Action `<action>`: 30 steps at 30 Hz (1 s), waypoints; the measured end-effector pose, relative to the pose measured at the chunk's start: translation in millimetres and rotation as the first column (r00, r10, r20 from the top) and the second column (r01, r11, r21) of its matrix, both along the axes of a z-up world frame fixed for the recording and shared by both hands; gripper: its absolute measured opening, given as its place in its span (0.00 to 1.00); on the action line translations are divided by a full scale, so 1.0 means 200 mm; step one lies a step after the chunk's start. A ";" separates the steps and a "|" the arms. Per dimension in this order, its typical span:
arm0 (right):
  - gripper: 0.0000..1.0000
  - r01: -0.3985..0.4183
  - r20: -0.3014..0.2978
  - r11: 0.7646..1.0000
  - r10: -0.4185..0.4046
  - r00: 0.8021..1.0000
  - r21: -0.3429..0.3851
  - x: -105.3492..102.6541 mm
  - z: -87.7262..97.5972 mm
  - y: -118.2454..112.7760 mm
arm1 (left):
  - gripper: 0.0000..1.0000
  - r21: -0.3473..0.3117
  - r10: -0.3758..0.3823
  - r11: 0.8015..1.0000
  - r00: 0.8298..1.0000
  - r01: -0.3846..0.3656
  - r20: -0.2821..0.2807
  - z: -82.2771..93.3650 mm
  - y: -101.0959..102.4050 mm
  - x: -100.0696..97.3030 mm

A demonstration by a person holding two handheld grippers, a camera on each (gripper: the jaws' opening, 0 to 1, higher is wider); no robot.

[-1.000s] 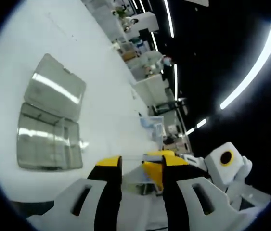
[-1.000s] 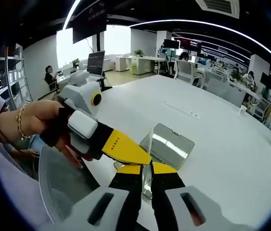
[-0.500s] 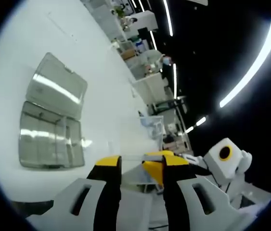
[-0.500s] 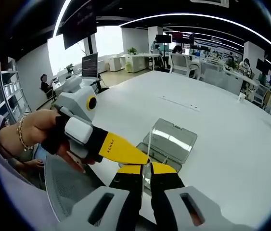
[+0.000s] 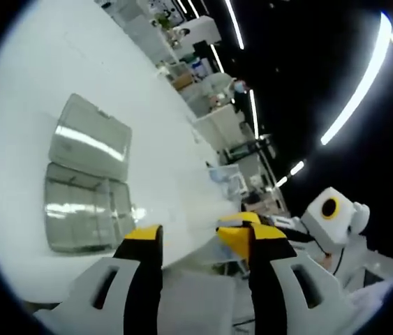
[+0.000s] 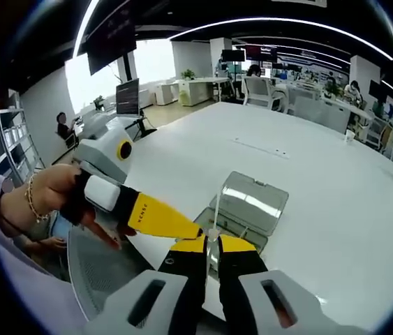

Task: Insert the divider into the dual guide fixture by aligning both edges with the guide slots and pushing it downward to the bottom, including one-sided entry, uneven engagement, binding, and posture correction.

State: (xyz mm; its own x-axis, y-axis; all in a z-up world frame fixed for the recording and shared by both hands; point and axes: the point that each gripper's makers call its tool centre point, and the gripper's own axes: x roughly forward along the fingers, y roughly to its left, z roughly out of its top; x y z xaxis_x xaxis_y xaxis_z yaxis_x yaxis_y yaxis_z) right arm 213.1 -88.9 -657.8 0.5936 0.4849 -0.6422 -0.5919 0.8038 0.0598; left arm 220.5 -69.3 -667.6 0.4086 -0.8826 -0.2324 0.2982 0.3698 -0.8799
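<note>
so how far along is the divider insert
Done: the divider has been picked up, a thin clear piece pinched in the right tool. In hand: it hangs in the air on the near side of the clear fixture box, which lies with its lid open on the white table; the left tool has its tip at the divider. Left: aligning both edges with the guide slots and pushing down; nothing is in a slot yet.

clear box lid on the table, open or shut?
Open. The lid is swung back flat on the table beside the box; in the right gripper view the lid also lies back, off the box.
</note>
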 end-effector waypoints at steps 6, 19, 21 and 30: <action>0.00 0.008 -0.020 1.000 -0.008 1.000 0.000 0.00 -0.03 0.02 | 0.54 0.122 -0.038 0.992 0.996 0.028 0.075 -0.07 0.10 -0.01; 0.00 0.036 -0.079 0.999 -0.036 0.996 -0.004 0.01 -0.11 0.06 | 0.56 0.342 -0.149 0.937 0.969 0.075 0.195 -0.17 0.27 -0.07; 0.00 0.044 -0.091 0.999 -0.044 0.995 -0.002 0.01 -0.12 0.06 | 0.56 0.369 -0.173 0.926 0.961 0.084 0.214 -0.16 0.29 -0.07; 0.00 0.099 -0.146 0.995 -0.097 0.985 0.004 0.02 -0.18 0.09 | 0.59 0.496 -0.318 0.857 0.903 0.143 0.289 -0.17 0.37 -0.13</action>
